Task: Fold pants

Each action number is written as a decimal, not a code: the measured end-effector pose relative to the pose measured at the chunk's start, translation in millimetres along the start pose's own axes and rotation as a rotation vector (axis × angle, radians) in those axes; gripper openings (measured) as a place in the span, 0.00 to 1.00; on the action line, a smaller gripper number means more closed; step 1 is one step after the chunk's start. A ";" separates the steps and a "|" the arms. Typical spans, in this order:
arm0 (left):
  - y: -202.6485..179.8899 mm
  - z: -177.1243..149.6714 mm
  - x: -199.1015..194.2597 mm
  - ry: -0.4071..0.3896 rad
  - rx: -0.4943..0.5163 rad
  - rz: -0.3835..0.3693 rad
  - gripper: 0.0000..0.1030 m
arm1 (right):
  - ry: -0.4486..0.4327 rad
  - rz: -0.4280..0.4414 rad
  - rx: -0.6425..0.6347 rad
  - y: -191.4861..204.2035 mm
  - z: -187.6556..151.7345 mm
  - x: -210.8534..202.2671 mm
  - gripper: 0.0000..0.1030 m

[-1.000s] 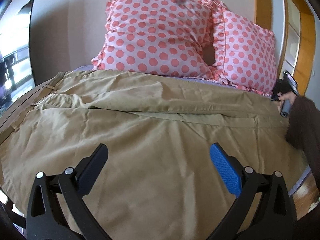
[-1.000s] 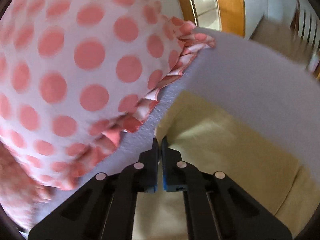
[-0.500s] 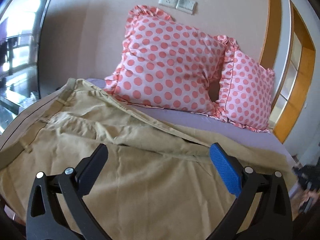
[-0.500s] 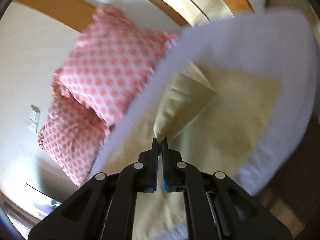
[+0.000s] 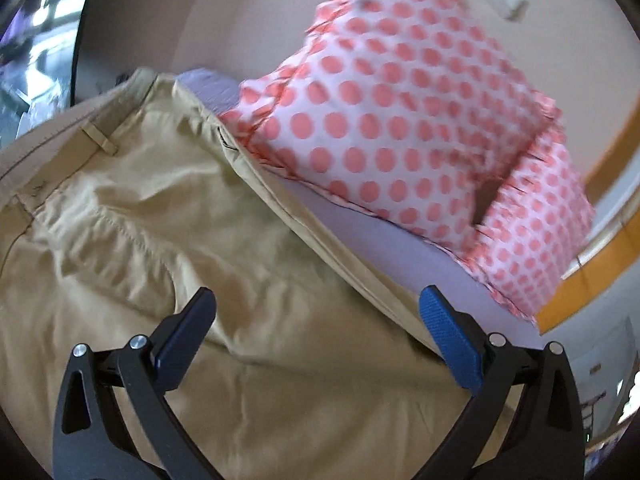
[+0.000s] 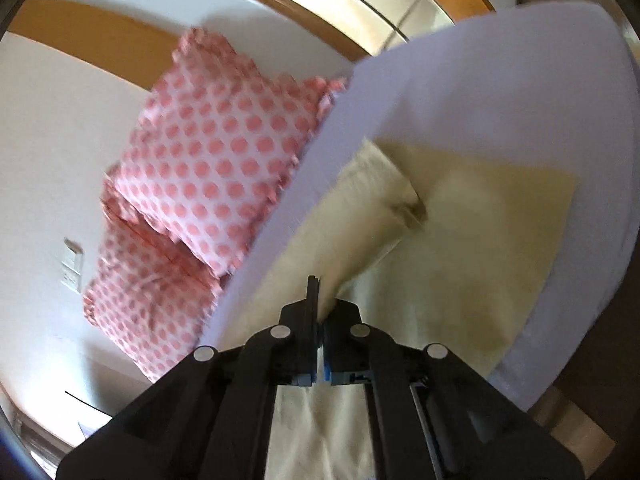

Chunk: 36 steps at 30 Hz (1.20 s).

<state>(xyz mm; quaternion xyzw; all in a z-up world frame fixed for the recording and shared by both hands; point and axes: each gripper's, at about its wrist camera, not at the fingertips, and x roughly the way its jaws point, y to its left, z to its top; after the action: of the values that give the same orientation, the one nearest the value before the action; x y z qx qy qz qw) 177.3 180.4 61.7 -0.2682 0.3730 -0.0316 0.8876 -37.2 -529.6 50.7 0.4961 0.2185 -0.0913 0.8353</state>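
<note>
Left wrist view: left gripper (image 5: 318, 320) spread wide above khaki pants (image 5: 160, 240), polka-dot pillows (image 5: 400, 120) upper right. Right gripper (image 6: 319, 312) clamps a pants fold, lifted off the lavender sheet (image 6: 500, 80).

Showing matte black linkage arms with triangular cutouts and silver pivot screws on left gripper (image 5: 316, 332); wearing blue ribbed pads (image 5: 450, 338). Showing matching black links, silver screws, blue pad edges on right gripper (image 6: 319, 312).
</note>
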 end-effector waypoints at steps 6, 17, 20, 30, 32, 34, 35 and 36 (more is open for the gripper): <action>6.7 32.4 46.3 0.063 -0.081 0.060 0.97 | -0.006 0.013 -0.004 -0.4 5.2 2.8 0.02; 19.2 40.5 34.6 0.045 -0.098 0.040 0.03 | -0.025 0.028 -0.019 5.1 20.3 0.8 0.02; 18.4 -1.9 -49.5 -0.034 -0.035 -0.014 0.05 | -0.064 0.027 -0.046 7.7 25.6 -16.7 0.02; 101.1 -155.6 -155.8 -0.052 -0.176 0.025 0.12 | -0.039 -0.077 0.004 -33.1 12.5 -29.7 0.02; 103.1 -165.2 -153.0 -0.055 -0.179 0.020 0.12 | -0.036 -0.081 0.008 -36.2 11.7 -29.7 0.02; 102.6 -167.4 -152.4 -0.069 -0.177 0.015 0.13 | -0.036 -0.085 0.006 -37.2 11.0 -30.6 0.02; 101.9 -168.2 -152.8 -0.076 -0.171 0.014 0.13 | -0.038 -0.087 0.003 -37.2 10.4 -31.3 0.02; 101.3 -168.4 -152.1 -0.080 -0.167 0.014 0.14 | -0.038 -0.092 0.000 -37.3 10.1 -31.8 0.02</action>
<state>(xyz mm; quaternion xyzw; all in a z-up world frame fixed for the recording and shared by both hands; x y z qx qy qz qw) -61.1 229.6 11.9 -0.3397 0.3404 0.0164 0.8766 -76.4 -558.8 39.9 0.4837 0.2252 -0.1389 0.8343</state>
